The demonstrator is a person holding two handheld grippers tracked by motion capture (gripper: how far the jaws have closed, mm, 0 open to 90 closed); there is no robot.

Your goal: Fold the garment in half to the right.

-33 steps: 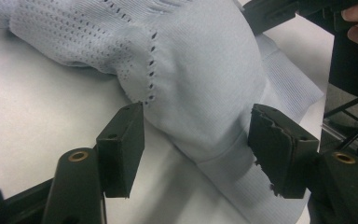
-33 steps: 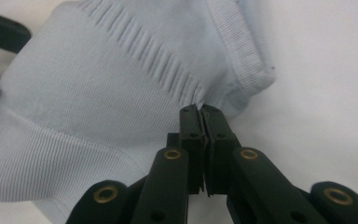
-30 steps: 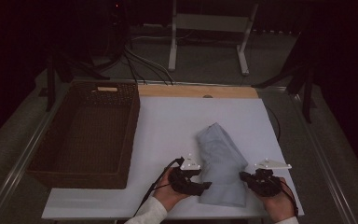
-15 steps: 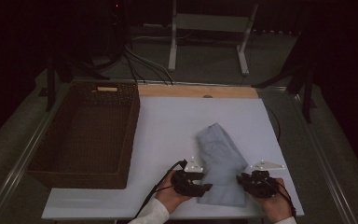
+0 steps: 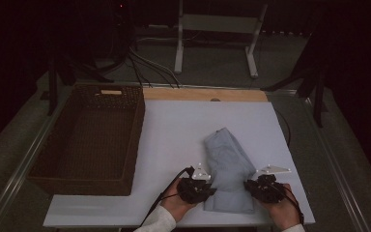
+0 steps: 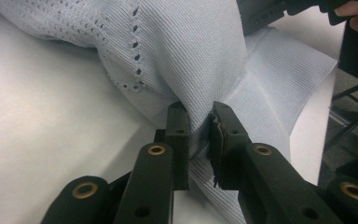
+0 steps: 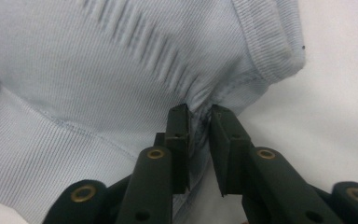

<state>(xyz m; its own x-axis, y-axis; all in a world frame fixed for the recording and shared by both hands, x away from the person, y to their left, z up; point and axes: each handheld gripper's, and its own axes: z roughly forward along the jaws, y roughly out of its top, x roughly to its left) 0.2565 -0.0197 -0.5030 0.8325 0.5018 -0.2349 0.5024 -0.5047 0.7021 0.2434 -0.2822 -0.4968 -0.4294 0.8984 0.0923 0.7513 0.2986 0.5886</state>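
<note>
A pale blue garment (image 5: 228,169), folded into a long strip, lies on the white surface (image 5: 183,130), right of its middle, running from the near edge toward the far side. Its wide near end sits just inside the near edge, between the two grippers.

The left gripper (image 5: 207,191) sits at the garment's near left edge, pointing right into the cloth. In the left gripper view its jaws have just been closing and now pinch a fold of the ribbed fabric (image 6: 200,93) between the pads; the cloth bunches and rises just past the fingertips (image 6: 178,122). A line of small eyelet holes runs across the fabric to the left of the grip.

The right gripper (image 5: 249,186) sits at the garment's near right edge, pointing left, opposite the left one with the cloth's width between them. In the right gripper view its jaws have likewise just been narrowing and clamp a gathered bit of fabric (image 7: 121,79) at the tips (image 7: 179,119), with creases fanning away from the pinch. A thicker ribbed hem lies folded to the far right of that grip.

A brown wicker basket (image 5: 43,164) stands on the left side of the surface, well apart from the garment and both grippers. A strip of bare wood (image 5: 203,94) borders the far edge.
</note>
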